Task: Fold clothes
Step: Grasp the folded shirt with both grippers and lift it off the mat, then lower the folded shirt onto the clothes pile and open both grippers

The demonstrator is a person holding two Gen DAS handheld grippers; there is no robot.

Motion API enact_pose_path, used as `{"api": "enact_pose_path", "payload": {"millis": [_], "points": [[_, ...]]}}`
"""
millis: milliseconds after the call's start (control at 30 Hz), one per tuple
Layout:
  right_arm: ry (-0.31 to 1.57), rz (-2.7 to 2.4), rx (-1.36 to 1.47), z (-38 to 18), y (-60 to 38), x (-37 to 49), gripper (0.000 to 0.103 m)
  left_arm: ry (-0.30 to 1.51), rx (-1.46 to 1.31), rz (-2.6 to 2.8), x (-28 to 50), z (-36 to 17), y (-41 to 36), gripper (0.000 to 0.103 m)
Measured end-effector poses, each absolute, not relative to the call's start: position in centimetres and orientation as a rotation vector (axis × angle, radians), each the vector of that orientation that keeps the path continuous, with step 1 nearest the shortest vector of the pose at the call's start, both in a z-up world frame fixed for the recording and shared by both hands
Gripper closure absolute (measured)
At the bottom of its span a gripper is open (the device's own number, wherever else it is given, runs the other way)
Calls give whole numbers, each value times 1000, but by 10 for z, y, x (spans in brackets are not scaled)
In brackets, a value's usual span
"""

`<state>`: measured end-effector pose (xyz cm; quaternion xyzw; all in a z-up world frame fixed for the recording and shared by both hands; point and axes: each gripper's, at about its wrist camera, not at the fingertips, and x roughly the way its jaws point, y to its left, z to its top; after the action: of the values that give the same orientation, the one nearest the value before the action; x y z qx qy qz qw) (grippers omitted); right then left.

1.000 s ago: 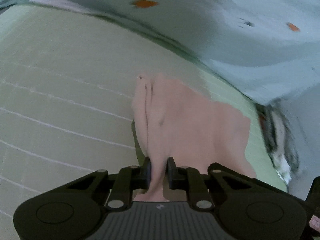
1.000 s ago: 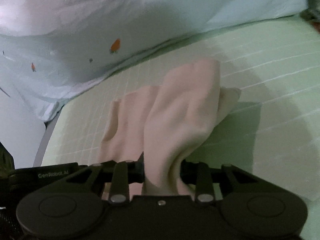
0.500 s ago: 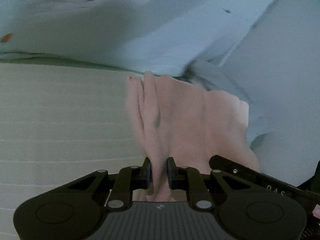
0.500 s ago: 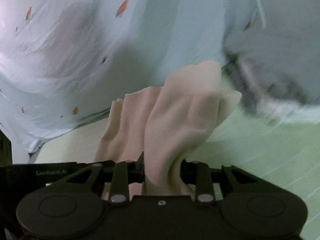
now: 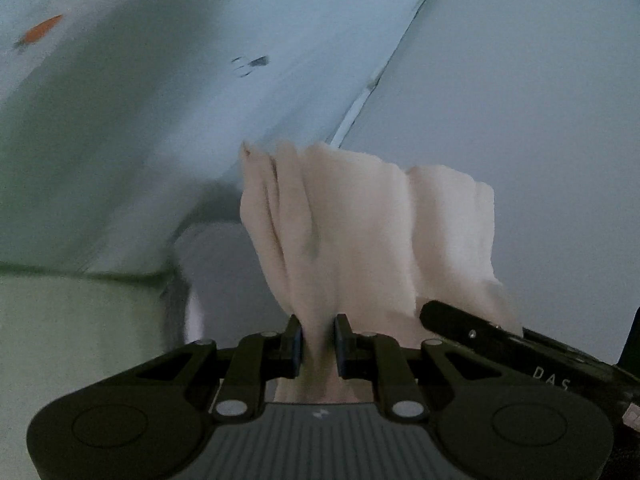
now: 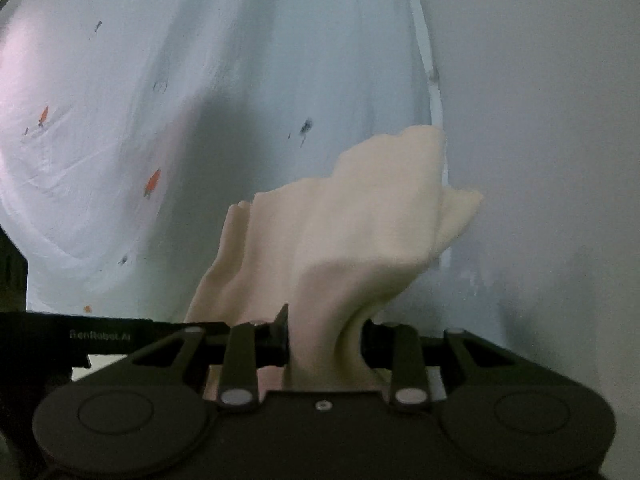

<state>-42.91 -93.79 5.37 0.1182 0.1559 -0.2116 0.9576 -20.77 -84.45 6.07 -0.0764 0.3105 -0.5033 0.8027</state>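
A: What is the pale pink garment (image 5: 360,216) doing?

B: It is hanging bunched between the two grippers, lifted clear of the surface. It is looking soft and matte, like thin knit, and it is falling in long rounded pleats. In the left wrist view the folds are running upward from the jaws and ending in a ragged, wavy top edge.

A: And the left gripper (image 5: 318,340)?

B: Its black jaws are pinching a narrow gathered neck of the cloth, the pads pressing on it from both sides.

A: The right gripper (image 6: 324,336)?

B: Its jaws are standing somewhat wider, and they are clamping a thicker wad of the same garment (image 6: 352,232), which is swelling out above them into a broad, creased fan. The fabric is filling the gap fully. The other gripper's black body is showing at the lower left edge of that view.

A: What is lying behind?

B: A light blue sheet (image 6: 168,120), smooth and faintly wrinkled, is spreading across the background, printed with small orange carrot-like marks and tiny dark specks. To its right a plain pale wall (image 6: 540,120) is rising, with a thin seam dividing the two. In the left wrist view a pale green mat (image 5: 72,320), flat and dull, is showing at the lower left, blurred.
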Motion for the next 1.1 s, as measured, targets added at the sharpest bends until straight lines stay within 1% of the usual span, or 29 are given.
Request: {"api": "enact_pose_path", "payload": {"millis": [67, 133, 200, 300, 333, 367, 400, 433, 500, 633, 667, 700, 733, 800, 867, 933, 1000, 1100], "points": [[292, -430, 209, 60, -967, -420, 69, 645, -164, -1078, -200, 65, -869, 85], [277, -431, 231, 56, -998, -407, 65, 643, -113, -1046, -188, 60, -899, 81], [299, -466, 302, 35, -1032, -388, 55, 661, -45, -1000, -174, 48, -930, 80], [422, -569, 449, -18, -1077, -360, 52, 796, 80, -888, -151, 6, -962, 79], [443, -594, 483, -35, -1085, -356, 51, 843, 112, -874, -146, -9, -968, 74], [421, -617, 541, -42, -1089, -358, 42, 863, 120, -881, -143, -21, -970, 70], [399, -639, 598, -50, -1093, -359, 37, 845, 119, -884, -143, -26, -967, 62], [400, -637, 604, -48, -1092, -360, 35, 832, 127, -884, -146, -26, -964, 55], [410, -660, 578, -44, -1086, -361, 20, 807, 143, -883, -151, -25, -958, 49], [441, -726, 465, -35, -1063, -367, 15, 778, 180, -861, -157, -14, -947, 42], [452, -740, 440, -29, -1055, -370, 10, 765, 180, -854, -157, -10, -940, 40], [458, -756, 417, -24, -1046, -375, 6, 748, 170, -855, -161, -5, -931, 36], [452, -773, 393, -18, -1036, -382, 6, 731, 157, -861, -166, 1, -922, 29], [440, -805, 351, -7, -1015, -396, 2, 674, 146, -879, -178, 15, -903, 21], [434, -816, 329, 7, -991, -407, 1, 616, 136, -895, -191, 29, -884, 16], [438, -824, 316, 15, -967, -415, 1, 561, 126, -910, -210, 41, -859, 3], [445, -847, 311, 21, -941, -425, 1, 508, 116, -924, -228, 52, -834, 0], [458, -879, 314, 25, -903, -446, 1, 515, 76, -933, -246, 60, -800, 0]]}}
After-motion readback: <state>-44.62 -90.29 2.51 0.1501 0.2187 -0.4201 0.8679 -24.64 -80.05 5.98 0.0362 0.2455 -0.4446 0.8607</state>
